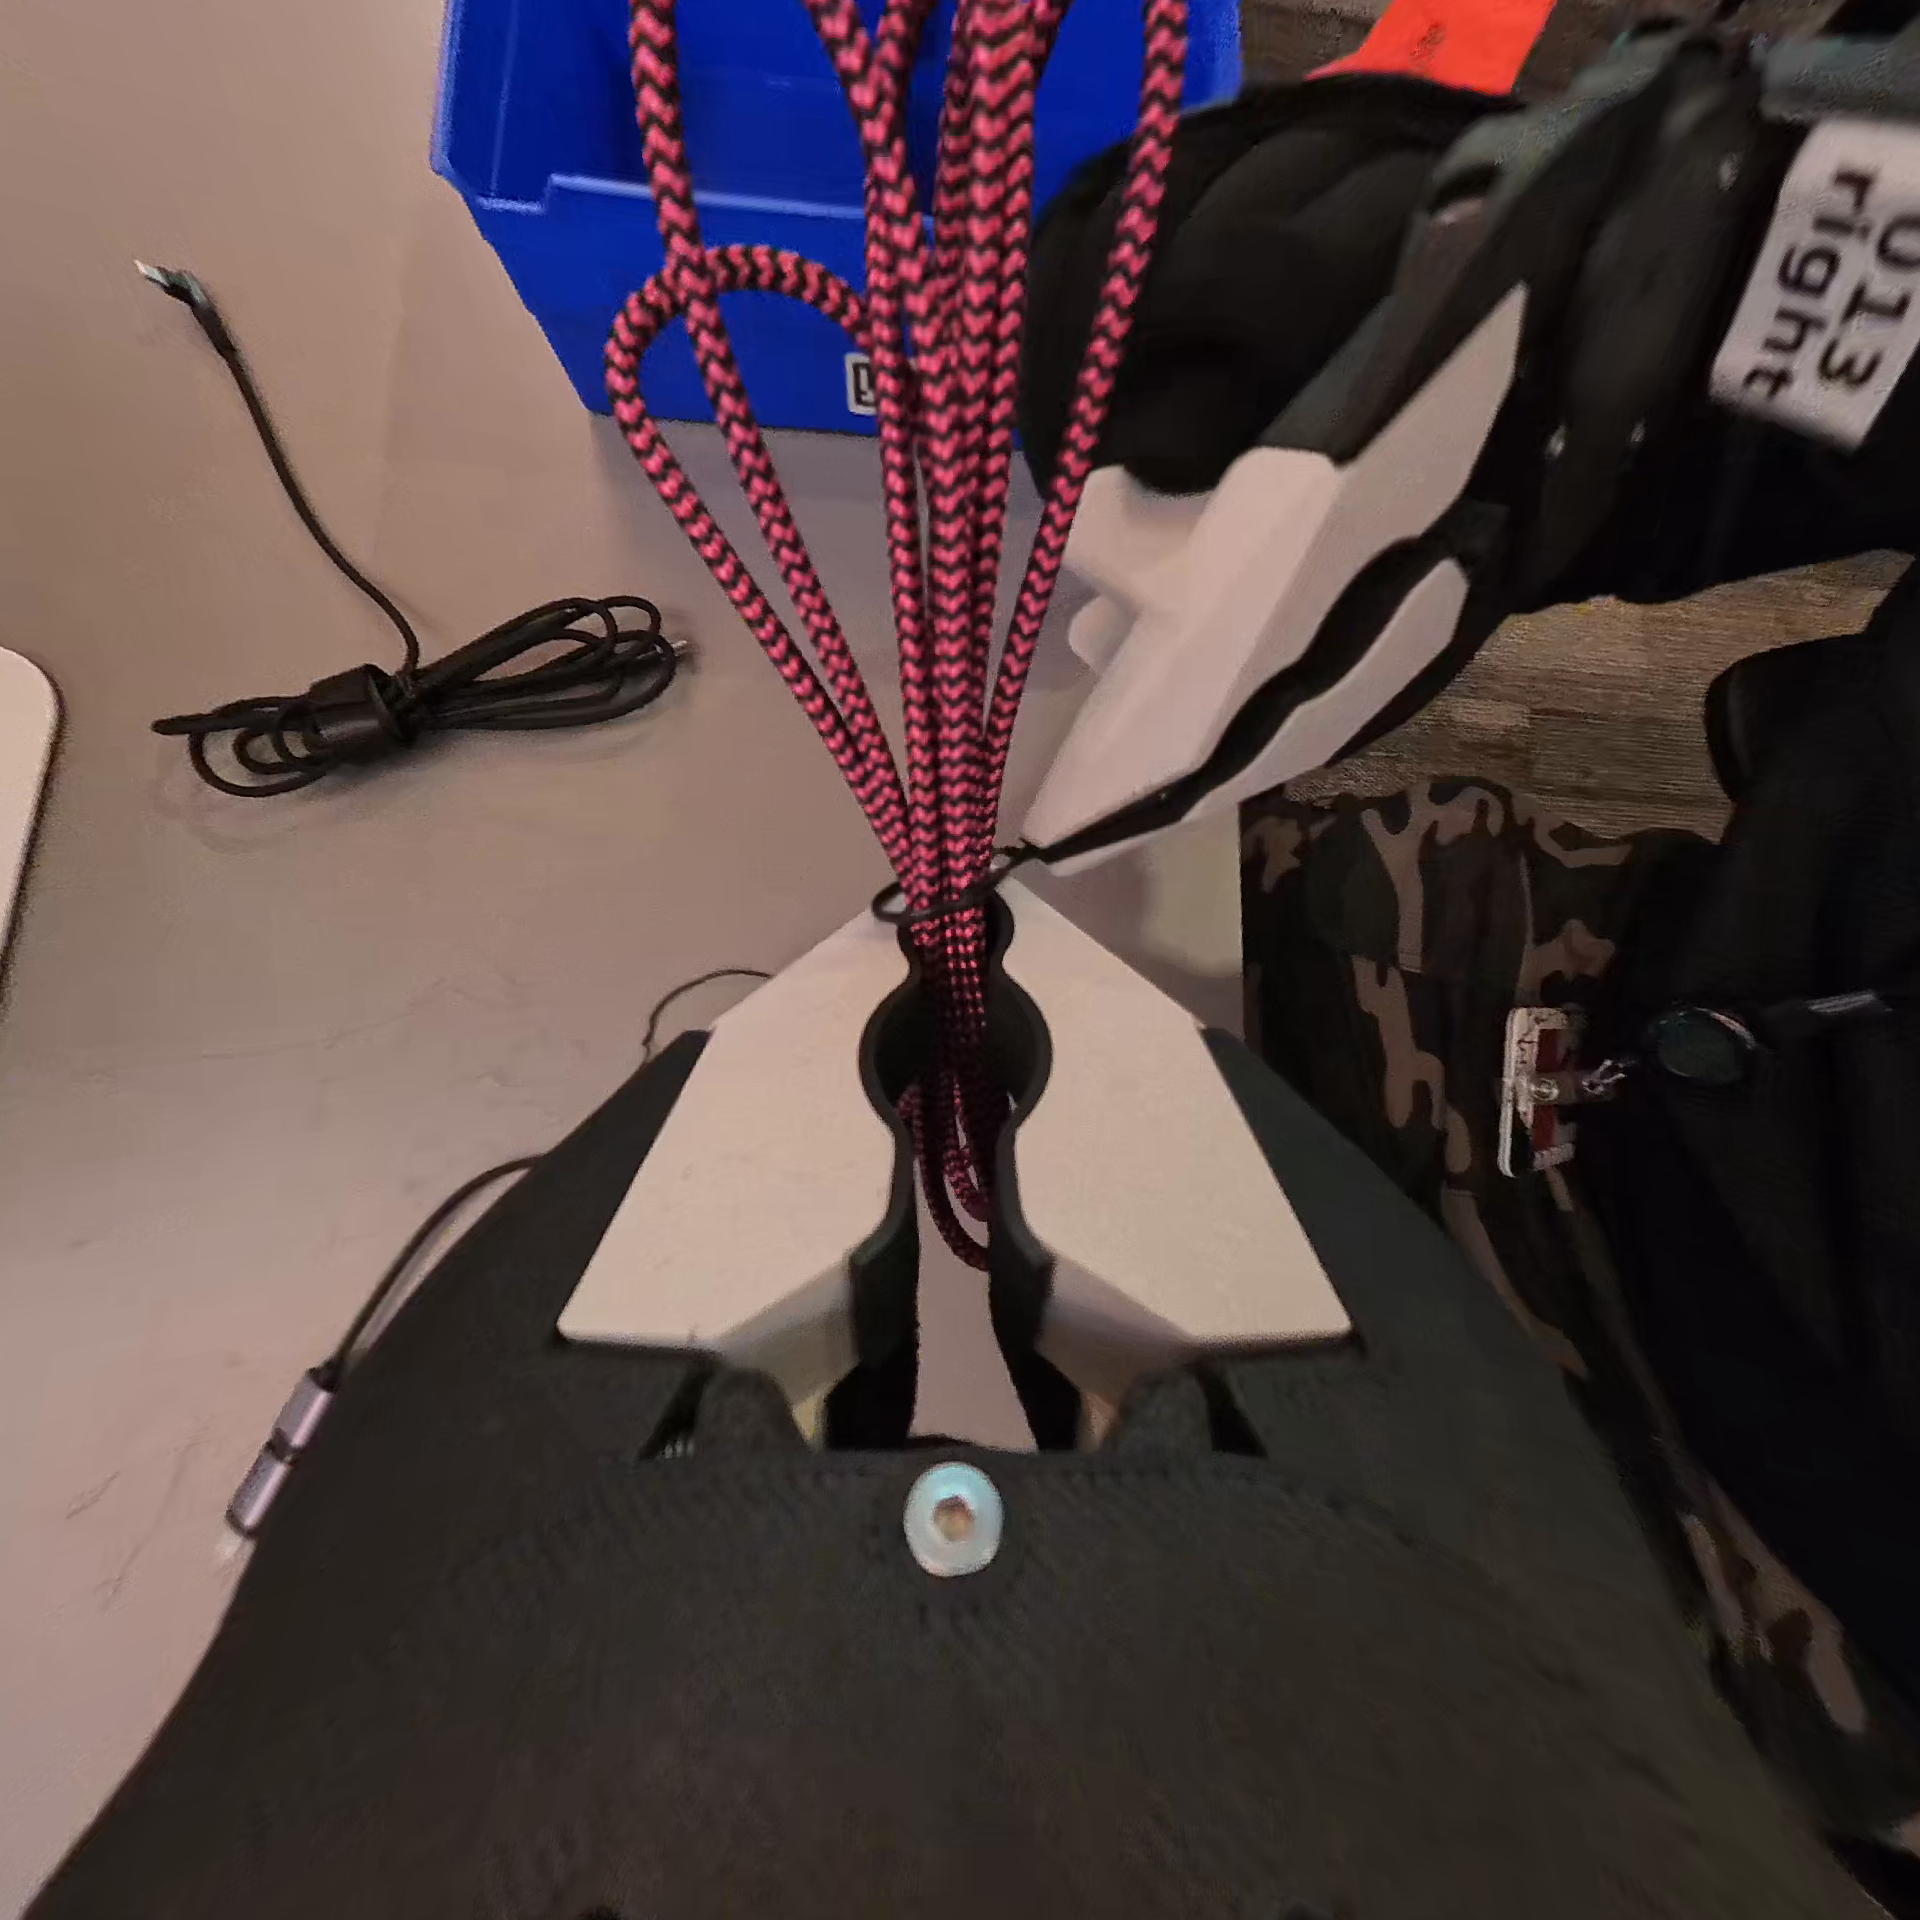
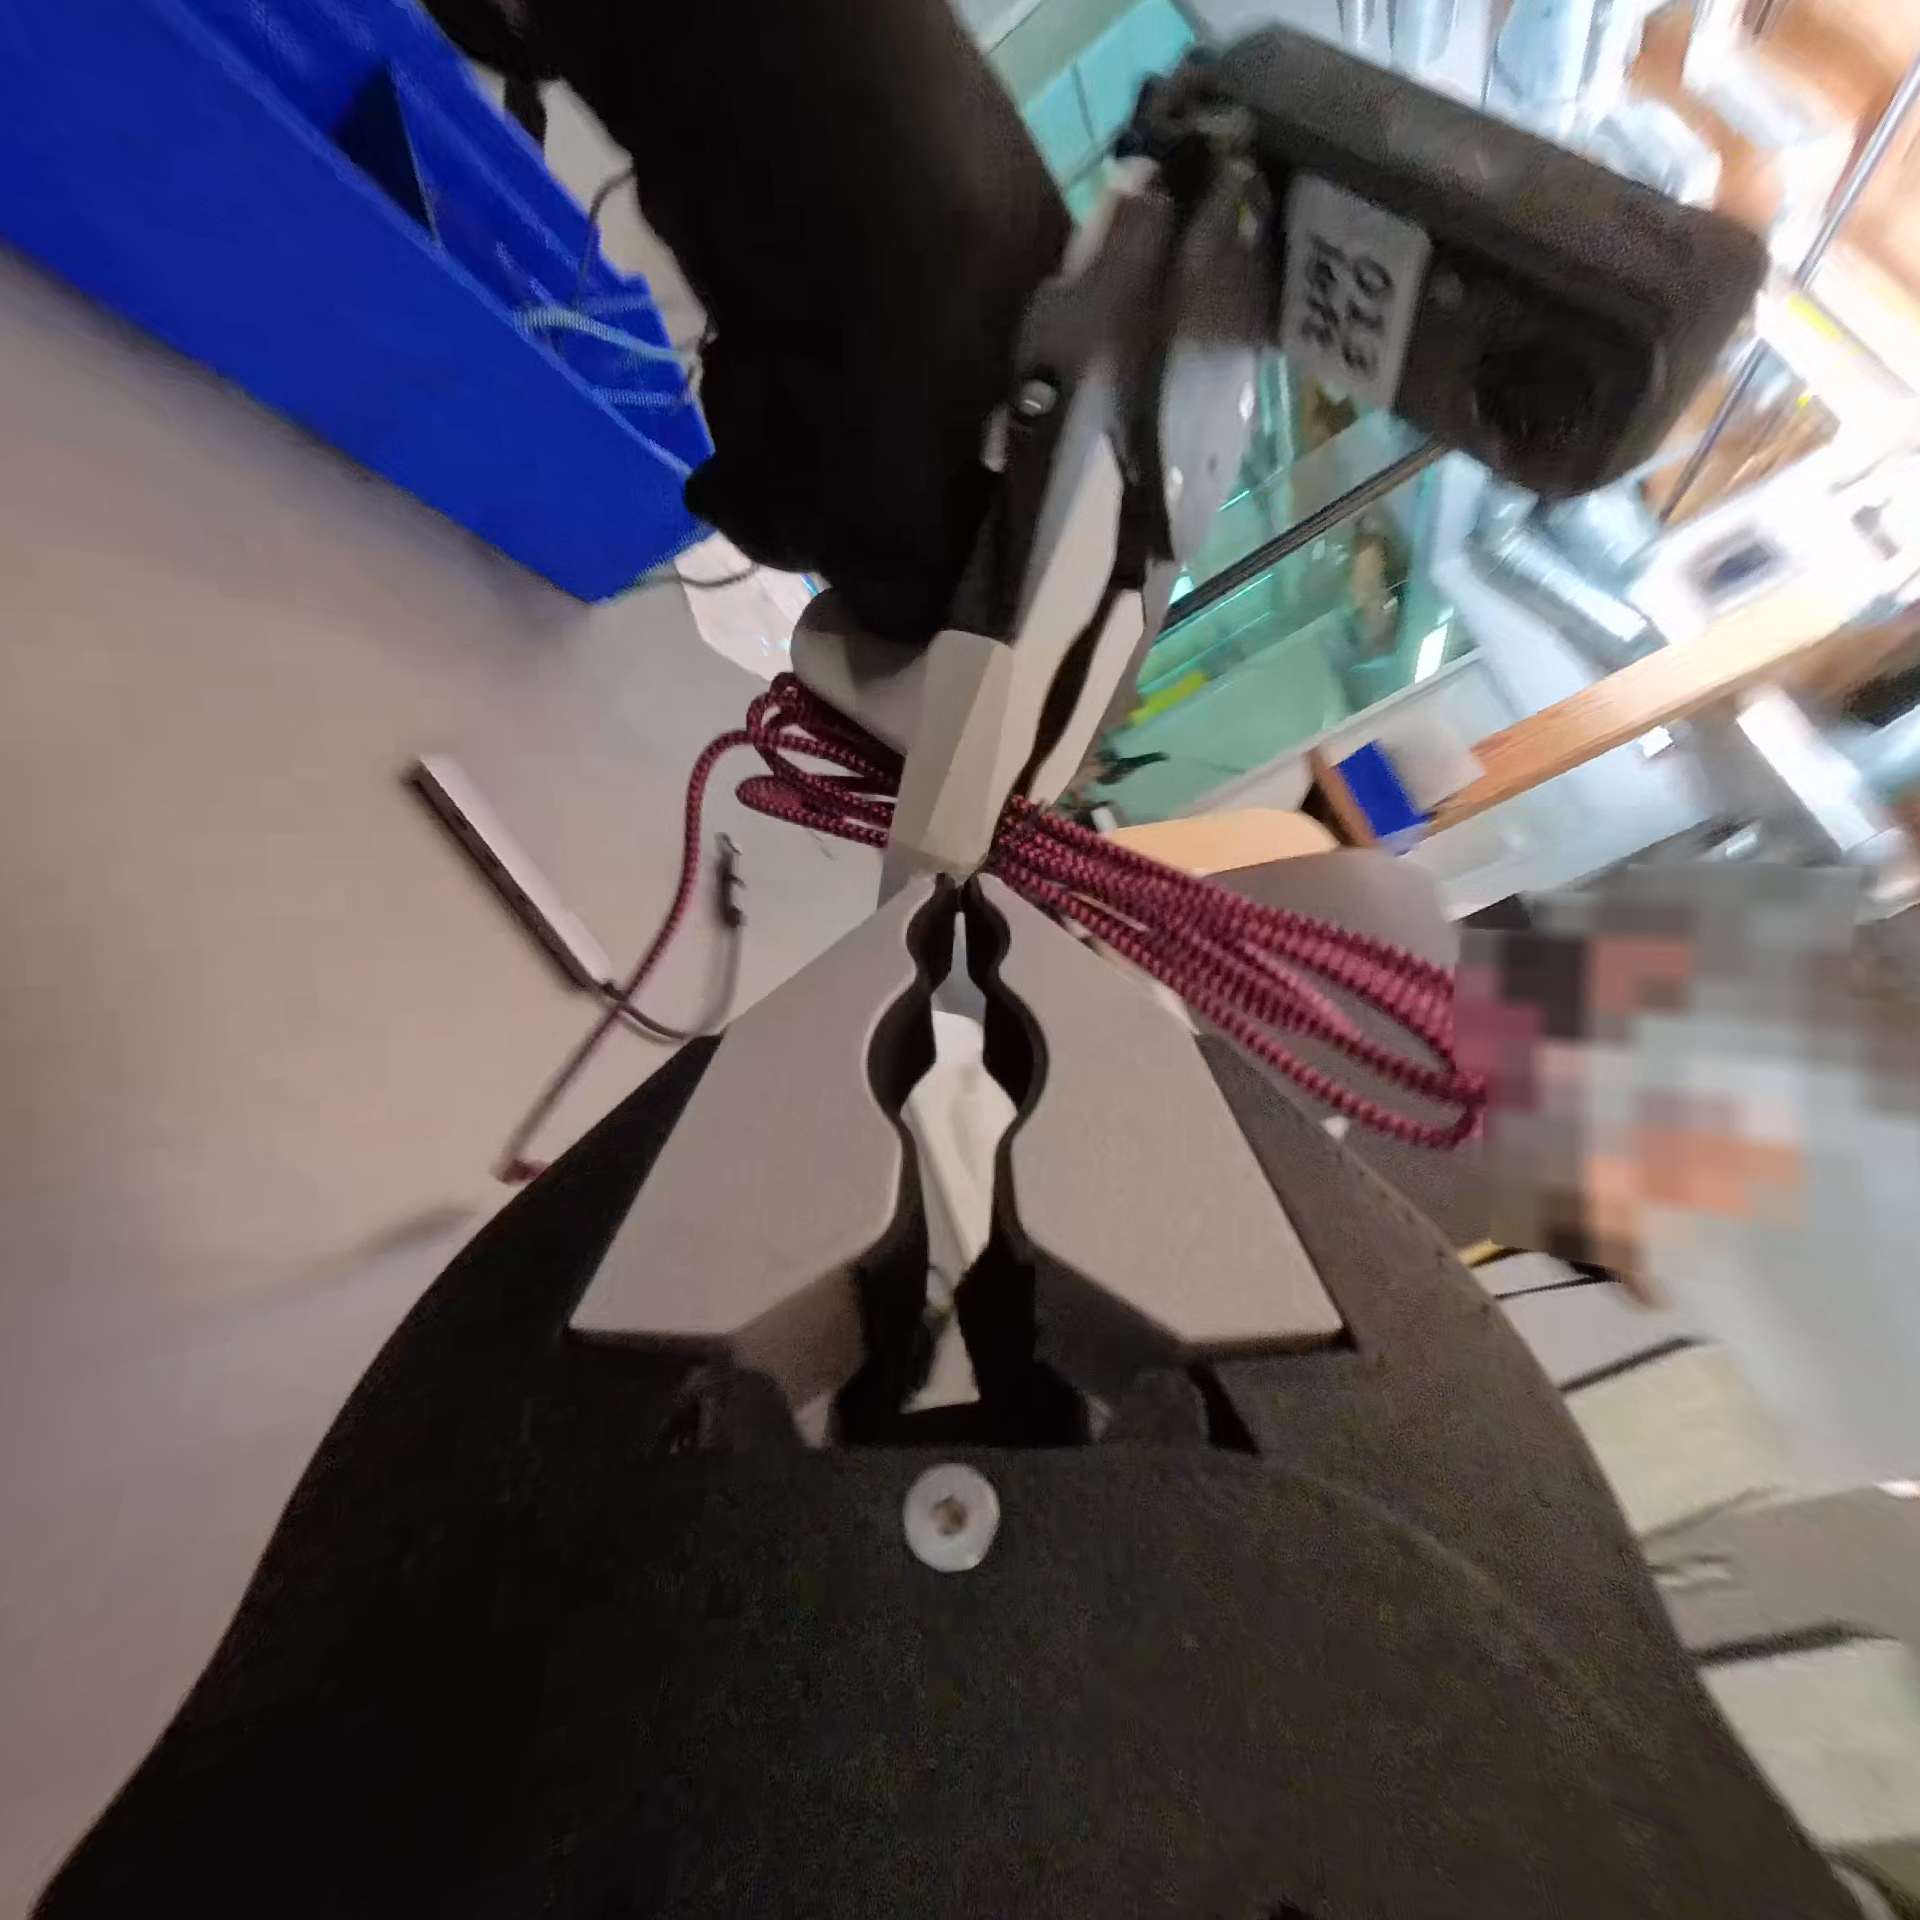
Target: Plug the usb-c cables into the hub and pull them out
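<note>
My left gripper (image 1: 951, 925) is shut on a bundle of pink-and-black braided cable (image 1: 935, 623), which fans out beyond its fingertips. A thin black twist tie (image 1: 914, 906) wraps the bundle right at the tips. My right gripper (image 1: 1044, 847) comes in from the right and is shut on the twisted end of that tie. In the right wrist view my right gripper (image 2: 948, 883) meets the tip of the left gripper (image 2: 971, 857), with the cable bundle (image 2: 1195, 935) running off to the right. A flat silver hub (image 2: 509, 873) lies on the table behind.
A blue bin (image 1: 727, 208) stands at the back of the table. A coiled black cable (image 1: 416, 696) lies to the left, and a grey connector (image 1: 281, 1455) lies beside my left gripper. A person in camouflage clothing (image 1: 1403, 987) stands at the right.
</note>
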`<state>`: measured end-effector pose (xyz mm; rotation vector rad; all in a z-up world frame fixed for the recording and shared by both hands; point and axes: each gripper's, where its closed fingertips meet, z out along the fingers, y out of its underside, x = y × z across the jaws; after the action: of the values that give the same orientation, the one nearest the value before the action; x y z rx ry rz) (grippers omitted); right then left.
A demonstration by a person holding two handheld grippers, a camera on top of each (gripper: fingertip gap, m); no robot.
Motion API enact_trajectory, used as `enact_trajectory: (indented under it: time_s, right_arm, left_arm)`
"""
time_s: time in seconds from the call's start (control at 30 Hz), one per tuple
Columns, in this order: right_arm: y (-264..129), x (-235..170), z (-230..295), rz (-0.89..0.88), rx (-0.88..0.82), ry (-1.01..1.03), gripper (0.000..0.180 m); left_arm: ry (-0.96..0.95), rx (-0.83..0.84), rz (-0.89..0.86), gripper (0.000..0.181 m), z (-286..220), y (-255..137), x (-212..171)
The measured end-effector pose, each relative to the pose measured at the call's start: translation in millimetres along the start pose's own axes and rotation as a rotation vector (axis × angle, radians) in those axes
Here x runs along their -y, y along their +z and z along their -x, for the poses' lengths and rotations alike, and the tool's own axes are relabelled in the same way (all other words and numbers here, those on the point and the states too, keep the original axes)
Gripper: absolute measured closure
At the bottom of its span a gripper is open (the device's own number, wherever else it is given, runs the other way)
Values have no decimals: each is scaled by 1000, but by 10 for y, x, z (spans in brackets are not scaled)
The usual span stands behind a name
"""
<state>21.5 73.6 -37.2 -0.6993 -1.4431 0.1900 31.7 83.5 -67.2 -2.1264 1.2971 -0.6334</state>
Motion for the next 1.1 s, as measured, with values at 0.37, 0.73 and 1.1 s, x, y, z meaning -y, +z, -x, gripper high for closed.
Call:
enact_trajectory:
  time_s: [0.37, 0.73, 1.1]
  right_arm:
    - [-57, -64, -253, -522, 455, 1687, 180]
    - [-70, -70, -158, -849, 599, 2257, 176]
    - [-102, -181, -119, -332, 178, 1191, 147]
  left_arm:
    - [231, 253, -143, 180, 99, -107, 312]
    - [450, 447, -167, 180, 129, -90, 270]
    - [179, 230, -194, 179, 124, -146, 229]
